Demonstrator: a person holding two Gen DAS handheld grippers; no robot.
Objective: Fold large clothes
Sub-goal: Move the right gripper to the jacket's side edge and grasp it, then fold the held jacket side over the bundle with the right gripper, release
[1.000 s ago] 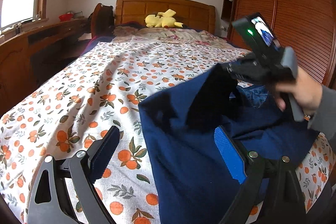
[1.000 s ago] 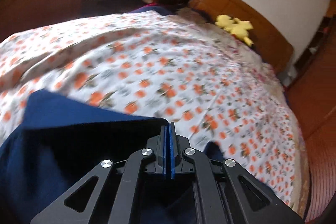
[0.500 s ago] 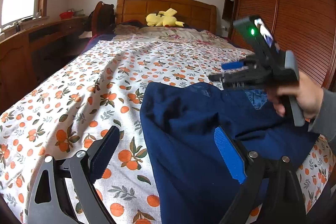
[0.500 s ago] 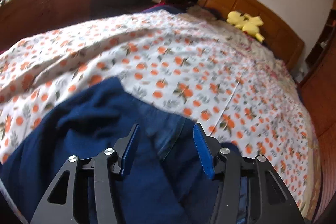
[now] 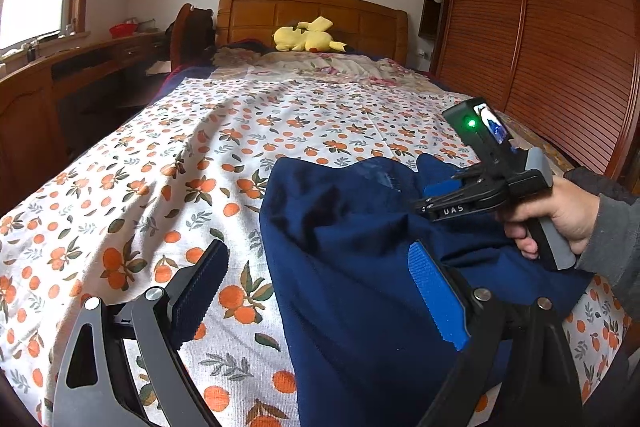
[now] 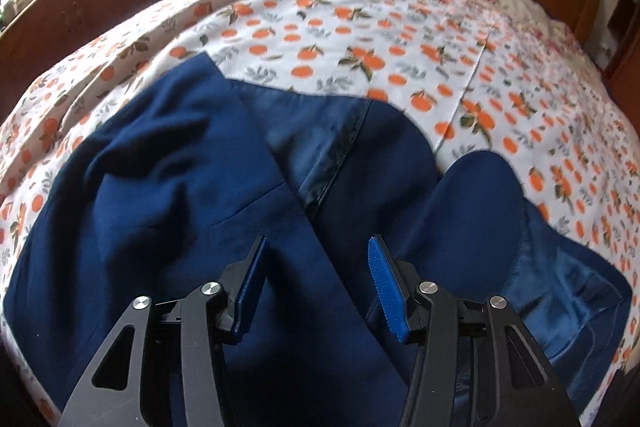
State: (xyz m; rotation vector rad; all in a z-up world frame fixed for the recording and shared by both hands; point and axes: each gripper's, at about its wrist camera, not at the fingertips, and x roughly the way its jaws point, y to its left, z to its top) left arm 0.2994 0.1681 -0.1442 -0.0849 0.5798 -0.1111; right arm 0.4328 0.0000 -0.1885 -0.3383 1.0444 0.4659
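A large navy blue garment (image 5: 360, 267) lies rumpled on the near end of the bed; in the right wrist view (image 6: 200, 187) its shiny lining and a seam show near the middle. My left gripper (image 5: 320, 291) is open and empty, low over the garment's left edge. My right gripper (image 6: 316, 279) is open and empty, just above the garment's middle. It also shows in the left wrist view (image 5: 436, 199), held in a hand over the garment's far right part.
The bed has an orange-fruit patterned sheet (image 5: 180, 167). A yellow plush toy (image 5: 306, 37) lies by the wooden headboard (image 5: 312, 13). A wooden desk (image 5: 60, 75) runs along the left wall. A slatted wooden wardrobe (image 5: 560, 47) stands to the right.
My right gripper let go of the garment's corner and opened, then came down closer over the cloth. The lifted cloth dropped flat onto the bed. My left gripper stayed open and still.
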